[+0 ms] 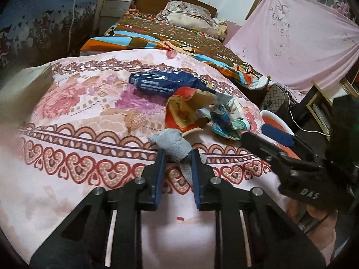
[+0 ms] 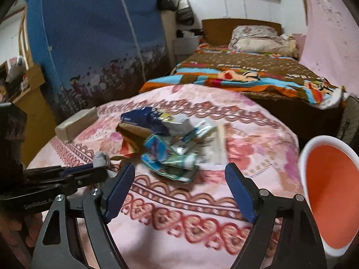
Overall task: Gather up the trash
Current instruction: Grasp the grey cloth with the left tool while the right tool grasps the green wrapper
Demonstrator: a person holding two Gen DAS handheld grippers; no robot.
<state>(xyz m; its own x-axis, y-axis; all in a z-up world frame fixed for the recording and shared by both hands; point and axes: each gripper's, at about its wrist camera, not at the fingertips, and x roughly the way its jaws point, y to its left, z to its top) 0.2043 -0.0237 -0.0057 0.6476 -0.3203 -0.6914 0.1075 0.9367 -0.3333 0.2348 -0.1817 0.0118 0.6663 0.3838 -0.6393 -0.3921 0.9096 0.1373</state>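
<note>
A heap of trash lies on the pink floral cloth (image 1: 89, 134): a dark blue packet (image 1: 163, 83), a red-orange wrapper (image 1: 181, 114) and a crumpled blue-green wrapper (image 1: 226, 118). My left gripper (image 1: 178, 154) is shut on a grey crumpled wad (image 1: 170, 142), which sticks out past the fingertips at the near edge of the heap. In the right wrist view the right gripper (image 2: 180, 168) stands open, its blue pads wide apart, and the blue-green wrapper (image 2: 170, 161) lies just beyond its tips, untouched. There the left gripper (image 2: 98, 170) comes in from the left with the grey wad (image 2: 102, 158).
An orange bin with a white rim (image 2: 332, 192) stands at the table's right side, close to the right gripper (image 1: 278, 134). A small cardboard box (image 2: 76, 121) lies at the far left of the cloth. A bed with a colourful blanket (image 2: 258, 76) stands behind.
</note>
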